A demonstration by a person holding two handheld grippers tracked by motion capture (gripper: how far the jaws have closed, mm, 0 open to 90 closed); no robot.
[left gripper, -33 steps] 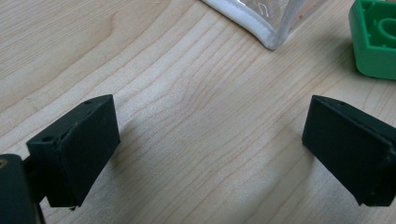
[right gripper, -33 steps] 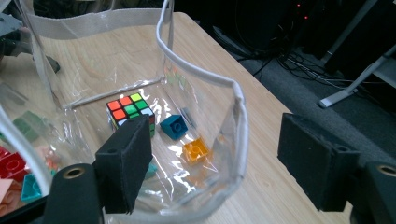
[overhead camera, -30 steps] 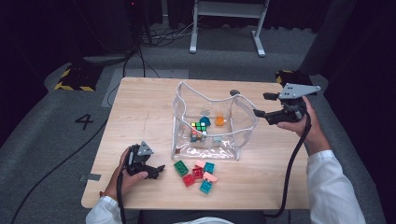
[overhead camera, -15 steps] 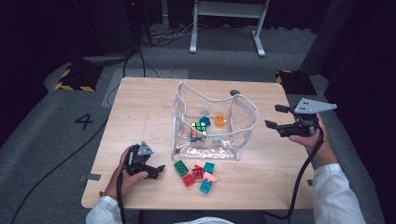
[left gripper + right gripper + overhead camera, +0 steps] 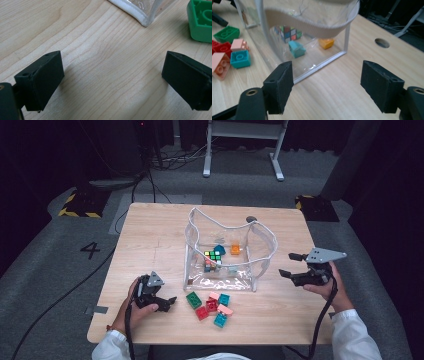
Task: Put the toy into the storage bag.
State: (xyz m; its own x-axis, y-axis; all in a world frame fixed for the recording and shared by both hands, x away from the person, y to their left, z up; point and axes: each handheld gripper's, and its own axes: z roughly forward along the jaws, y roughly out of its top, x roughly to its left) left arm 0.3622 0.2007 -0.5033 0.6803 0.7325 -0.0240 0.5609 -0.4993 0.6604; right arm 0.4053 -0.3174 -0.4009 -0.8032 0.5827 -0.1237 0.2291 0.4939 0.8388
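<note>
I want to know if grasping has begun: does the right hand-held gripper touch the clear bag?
Apart. In the right gripper view, bare table shows between the open right hand-held gripper and the clear bag.

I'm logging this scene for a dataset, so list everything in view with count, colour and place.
Table: one, light wood, centre.
Clear bag: one, transparent with white trim, open, standing mid-table.
Puzzle cube: one, multicoloured, inside bag.
Orange brick: one, inside bag.
Teal brick: one, inside bag.
Loose bricks: about six, green, red, pink, teal, on table before bag.
Left hand-held gripper: one, black, open, near table's front left.
Right hand-held gripper: one, black, open, right of bag.
</note>
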